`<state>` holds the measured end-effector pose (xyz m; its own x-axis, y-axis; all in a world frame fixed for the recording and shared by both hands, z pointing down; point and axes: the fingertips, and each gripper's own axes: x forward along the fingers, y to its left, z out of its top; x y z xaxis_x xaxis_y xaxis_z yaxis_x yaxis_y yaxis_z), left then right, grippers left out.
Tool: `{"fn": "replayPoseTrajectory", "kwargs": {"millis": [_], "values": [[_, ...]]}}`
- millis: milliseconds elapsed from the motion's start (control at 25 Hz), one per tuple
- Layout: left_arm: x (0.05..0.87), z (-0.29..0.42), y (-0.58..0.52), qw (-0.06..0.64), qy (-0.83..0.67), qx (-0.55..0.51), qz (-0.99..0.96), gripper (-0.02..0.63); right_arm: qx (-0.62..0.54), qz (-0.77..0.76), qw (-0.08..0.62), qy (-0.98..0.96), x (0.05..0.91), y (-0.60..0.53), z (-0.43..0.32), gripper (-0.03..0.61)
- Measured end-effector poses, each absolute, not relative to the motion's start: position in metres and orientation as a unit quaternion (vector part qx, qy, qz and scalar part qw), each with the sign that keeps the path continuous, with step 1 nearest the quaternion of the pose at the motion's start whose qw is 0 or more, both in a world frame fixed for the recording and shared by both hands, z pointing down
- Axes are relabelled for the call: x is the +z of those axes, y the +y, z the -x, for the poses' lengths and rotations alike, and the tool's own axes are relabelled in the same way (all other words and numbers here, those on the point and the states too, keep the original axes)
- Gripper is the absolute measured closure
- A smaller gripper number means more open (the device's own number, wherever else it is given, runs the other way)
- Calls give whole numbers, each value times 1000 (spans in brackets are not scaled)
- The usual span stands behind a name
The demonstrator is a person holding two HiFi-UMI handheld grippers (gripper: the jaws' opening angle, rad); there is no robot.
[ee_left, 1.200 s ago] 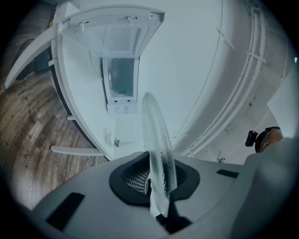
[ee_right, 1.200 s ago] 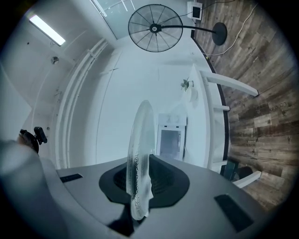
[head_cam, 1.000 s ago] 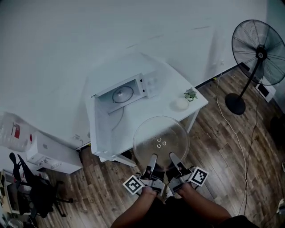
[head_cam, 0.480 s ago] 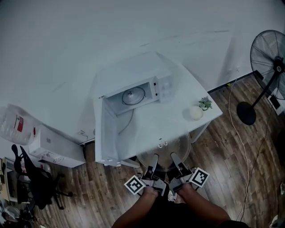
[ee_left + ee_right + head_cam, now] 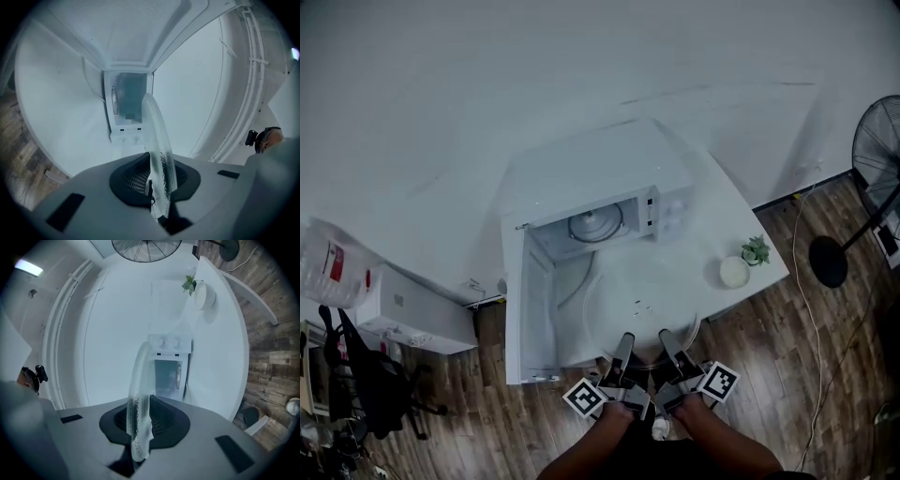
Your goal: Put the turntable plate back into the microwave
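1. Fan (image 5: pixel 879 155): cut off by right edge, head view; by top edge in right gripper view.
2. Turntable plate (image 5: pixel 639 305): clear glass, outline barely shows vs white counter (image 5: pixel 712 234); near rim hidden under left tool (image 5: pixel 623 339) & right tool (image 5: pixel 667 337).
3. Water jug (image 5: pixel 328 267): cut by left edge.
4. Forearms (image 5: pixel 581 455): cut at bottom.
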<state>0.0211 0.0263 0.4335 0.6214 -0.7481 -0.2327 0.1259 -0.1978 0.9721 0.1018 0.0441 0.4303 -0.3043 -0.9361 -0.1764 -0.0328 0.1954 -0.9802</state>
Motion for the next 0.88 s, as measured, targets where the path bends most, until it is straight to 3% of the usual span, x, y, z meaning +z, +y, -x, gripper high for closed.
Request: {"fn": "replayPoseTrajectory", "kwargs": {"millis": [880], "values": [[468, -2, -121, 580, -287, -403, -647, 561, -530, 362, 386, 663, 464, -114, -85, 525]]}}
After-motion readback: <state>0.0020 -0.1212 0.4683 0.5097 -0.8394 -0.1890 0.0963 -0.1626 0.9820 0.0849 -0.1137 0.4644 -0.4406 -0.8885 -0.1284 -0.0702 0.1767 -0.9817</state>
